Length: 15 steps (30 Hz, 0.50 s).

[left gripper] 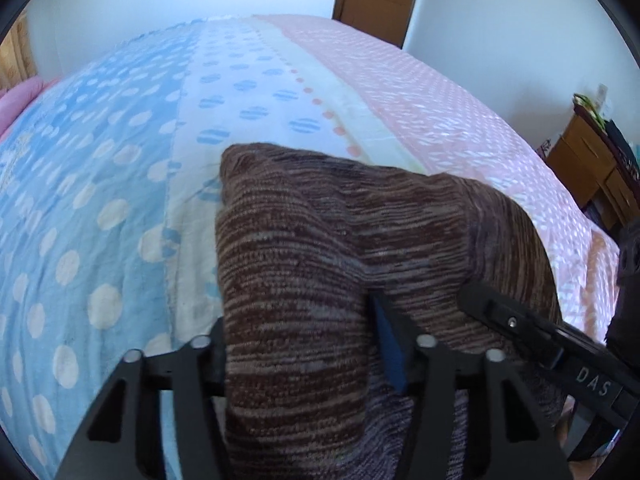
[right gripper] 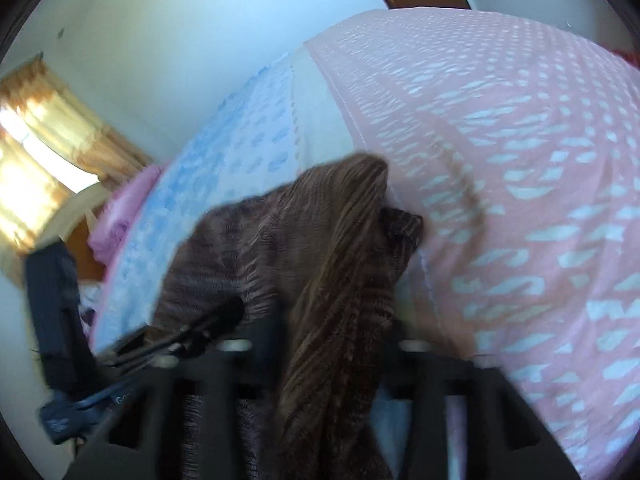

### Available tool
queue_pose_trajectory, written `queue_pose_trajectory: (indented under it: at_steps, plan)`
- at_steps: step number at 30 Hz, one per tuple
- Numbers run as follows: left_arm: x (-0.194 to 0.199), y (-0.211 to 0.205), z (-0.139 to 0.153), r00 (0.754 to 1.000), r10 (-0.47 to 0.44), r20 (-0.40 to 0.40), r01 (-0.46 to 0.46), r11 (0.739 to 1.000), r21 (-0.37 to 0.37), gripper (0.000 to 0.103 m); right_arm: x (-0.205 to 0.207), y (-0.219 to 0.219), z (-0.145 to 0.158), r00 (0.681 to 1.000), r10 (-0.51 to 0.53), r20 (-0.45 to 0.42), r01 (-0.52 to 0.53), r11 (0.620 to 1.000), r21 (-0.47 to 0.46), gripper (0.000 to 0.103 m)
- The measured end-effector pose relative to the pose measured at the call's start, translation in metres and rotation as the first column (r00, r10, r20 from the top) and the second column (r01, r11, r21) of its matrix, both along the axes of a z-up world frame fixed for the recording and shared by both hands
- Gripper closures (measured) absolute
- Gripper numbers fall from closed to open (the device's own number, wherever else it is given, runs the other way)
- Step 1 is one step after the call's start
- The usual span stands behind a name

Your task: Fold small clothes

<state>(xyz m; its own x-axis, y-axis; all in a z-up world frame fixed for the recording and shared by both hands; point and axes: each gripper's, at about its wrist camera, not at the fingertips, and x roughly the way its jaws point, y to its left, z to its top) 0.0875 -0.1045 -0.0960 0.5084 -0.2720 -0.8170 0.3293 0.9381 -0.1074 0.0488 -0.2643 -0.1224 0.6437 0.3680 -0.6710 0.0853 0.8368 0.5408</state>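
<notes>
Your left gripper [left gripper: 298,320] and right gripper [right gripper: 338,332] each clamp a bunched fold of the brown striped knit garment [left gripper: 340,232], draped over the polka-dot bedspread [left gripper: 100,160]

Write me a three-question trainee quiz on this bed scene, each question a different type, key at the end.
1. True or false: the brown knit garment lies flat and untouched on the bedspread.
2. Multiple choice: the bedspread under the right gripper is mostly A) green B) pink C) black.
3. Fill in: the garment runs between the fingers of the left gripper, and the right gripper grips ____ garment.

Key: 1 false, both grippers hold it; 2 B; 3 the same.
</notes>
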Motion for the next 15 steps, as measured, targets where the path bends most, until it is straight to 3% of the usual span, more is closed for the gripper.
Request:
queue_pose_trajectory:
  at_steps: [4,8,15]
  plan:
    - [-0.013,-0.003,0.009,0.998,-0.010,0.067,0.007,0.999,0.036,0.069,-0.007,0.025,0.018,0.998,0.008,0.061,0.001,0.990,-0.141,0.076]
    - [-0.025,0.000,0.020,0.995,-0.013,0.094,0.012,1.000,0.008,0.071,-0.032,0.045,0.048,0.988,0.032,0.148,0.009,0.963,-0.271,0.076]
    - [-0.053,0.000,0.043,0.987,-0.022,0.158,0.032,0.998,-0.060,0.073,-0.078,0.057,0.083,0.970,0.054,0.239,0.044,0.921,-0.387,0.077]
